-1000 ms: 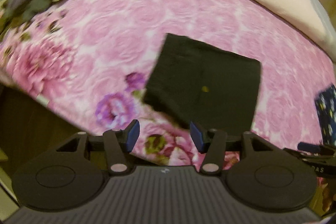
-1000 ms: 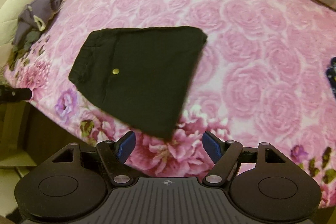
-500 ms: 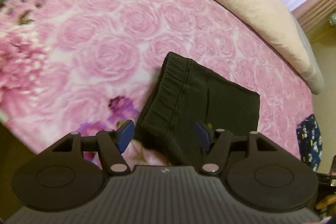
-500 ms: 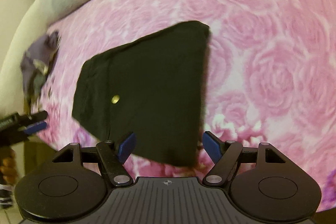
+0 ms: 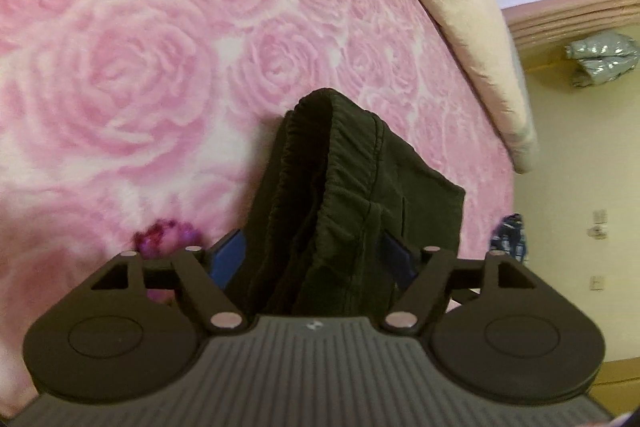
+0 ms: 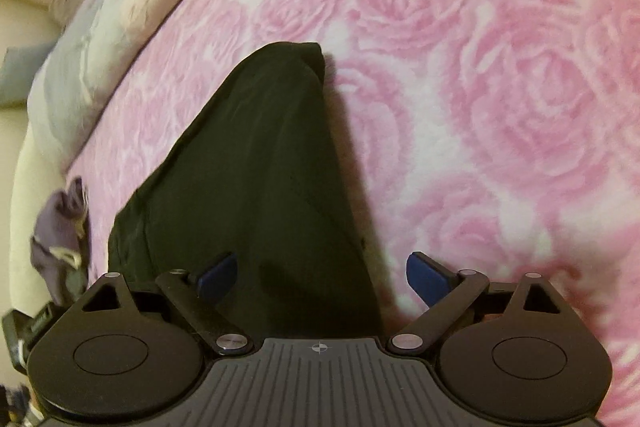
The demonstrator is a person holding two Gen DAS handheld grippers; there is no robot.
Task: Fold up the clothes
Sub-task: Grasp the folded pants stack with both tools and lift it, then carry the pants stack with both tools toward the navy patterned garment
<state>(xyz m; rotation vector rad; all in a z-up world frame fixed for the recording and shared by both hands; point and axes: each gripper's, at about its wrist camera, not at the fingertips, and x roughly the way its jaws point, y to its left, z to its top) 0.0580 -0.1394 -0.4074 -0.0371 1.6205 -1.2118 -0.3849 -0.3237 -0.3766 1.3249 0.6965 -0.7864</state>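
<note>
Folded black shorts (image 5: 360, 187) lie on the pink rose blanket (image 5: 120, 67). In the left wrist view their elastic waistband edge sits between the open blue fingers of my left gripper (image 5: 316, 259), which stands low over the cloth. In the right wrist view the shorts (image 6: 256, 167) show their smooth side edge between the open fingers of my right gripper (image 6: 320, 275). The right finger pad (image 6: 426, 277) is over the blanket (image 6: 500, 107), beside the cloth's edge. Neither gripper is closed on the cloth.
A cream duvet (image 5: 460, 7) runs along the far side of the bed. A purple-grey garment (image 6: 64, 227) lies at the left of the bed. A dark blue patterned garment (image 5: 510, 237) lies at the bed's right edge. A silver bundle (image 5: 600, 59) sits on the floor beyond.
Both grippers have moved down and forward to the shorts. The cloth's two near edges now sit between the open fingers. The shorts themselves lie where they were.
</note>
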